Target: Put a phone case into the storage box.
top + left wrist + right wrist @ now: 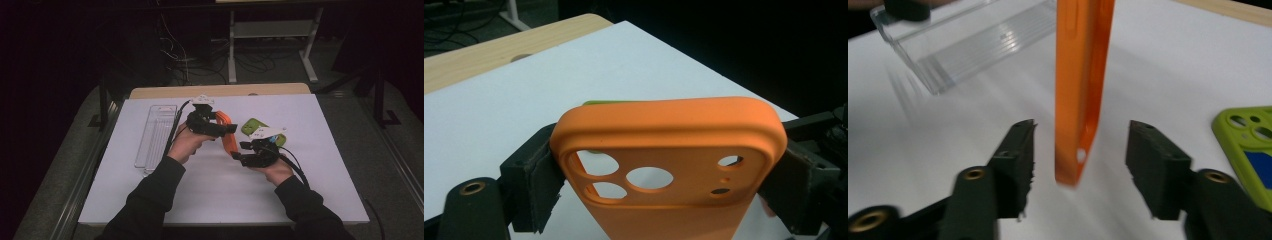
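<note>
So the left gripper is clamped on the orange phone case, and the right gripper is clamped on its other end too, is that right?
Not quite. The left gripper is clamped on the orange phone case, but the right gripper is not: the right gripper view shows its jaws standing open, with the case's end between them and a gap on each side.

The phone case (674, 150) is plain orange; a second case (1248, 145) is lime green with a blue patch inside. The tray (156, 135) is clear, with fine ribbing. The table (300, 180) top is white with a light wood edge; both hand-held gripper bodies and the sleeves (150, 200) are black
</note>
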`<state>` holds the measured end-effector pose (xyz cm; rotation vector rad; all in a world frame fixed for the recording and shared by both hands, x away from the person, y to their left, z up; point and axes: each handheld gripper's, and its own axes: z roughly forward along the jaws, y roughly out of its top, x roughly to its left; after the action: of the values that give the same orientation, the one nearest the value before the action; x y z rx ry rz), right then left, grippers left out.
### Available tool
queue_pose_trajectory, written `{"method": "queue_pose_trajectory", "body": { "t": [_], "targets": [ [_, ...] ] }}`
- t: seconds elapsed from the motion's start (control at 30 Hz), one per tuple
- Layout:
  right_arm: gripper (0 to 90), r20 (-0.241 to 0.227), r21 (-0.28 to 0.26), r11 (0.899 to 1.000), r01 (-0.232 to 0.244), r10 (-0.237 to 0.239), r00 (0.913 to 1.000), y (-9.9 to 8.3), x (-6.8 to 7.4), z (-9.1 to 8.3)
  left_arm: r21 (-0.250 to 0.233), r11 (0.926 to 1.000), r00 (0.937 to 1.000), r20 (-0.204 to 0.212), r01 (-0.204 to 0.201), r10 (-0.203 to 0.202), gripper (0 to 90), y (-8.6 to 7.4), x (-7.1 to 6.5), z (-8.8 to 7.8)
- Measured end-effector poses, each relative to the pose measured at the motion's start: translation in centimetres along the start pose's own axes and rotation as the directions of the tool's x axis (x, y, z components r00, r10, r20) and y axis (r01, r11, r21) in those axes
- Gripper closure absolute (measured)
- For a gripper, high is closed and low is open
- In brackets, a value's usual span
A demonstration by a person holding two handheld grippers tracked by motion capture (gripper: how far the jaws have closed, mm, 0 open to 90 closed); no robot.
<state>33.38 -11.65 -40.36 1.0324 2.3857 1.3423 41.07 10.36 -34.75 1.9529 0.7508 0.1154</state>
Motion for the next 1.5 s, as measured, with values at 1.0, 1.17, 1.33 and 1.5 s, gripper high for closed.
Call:
{"method": "queue_pose_trajectory", "body": {
  "t": [1.0, 1.17, 1.33, 1.5],
  "targets": [
    [0.1, 0.072, 0.107, 0.994, 0.028, -0.036, 0.9967, -5.6, -0.2, -4.0, -0.008, 0.9994, 0.9841, -0.174, -0.034, 0.032, 14.8, 4.1, 3.3, -7.9],
    [0.1, 0.086, 0.102, 0.995, 0.022, -0.031, 0.9958, -6.5, -0.5, -5.1, -0.022, 0.9994, 0.9715, -0.236, -0.026, 0.020, 14.8, 4.7, 4.5, -9.6],
    [0.1, 0.104, 0.087, 0.996, 0.030, -0.039, 0.9939, -6.8, -0.8, -5.8, -0.023, 0.9994, 0.9533, -0.301, -0.027, 0.019, 14.8, 5.3, 6.0, -11.1],
    [0.1, 0.112, 0.074, 0.997, 0.018, -0.026, 0.9933, -6.9, -0.9, -6.3, -0.004, 0.9995, 0.9291, -0.369, -0.032, 0.029, 14.8, 6.0, 7.5, -12.1]
  ]
}}
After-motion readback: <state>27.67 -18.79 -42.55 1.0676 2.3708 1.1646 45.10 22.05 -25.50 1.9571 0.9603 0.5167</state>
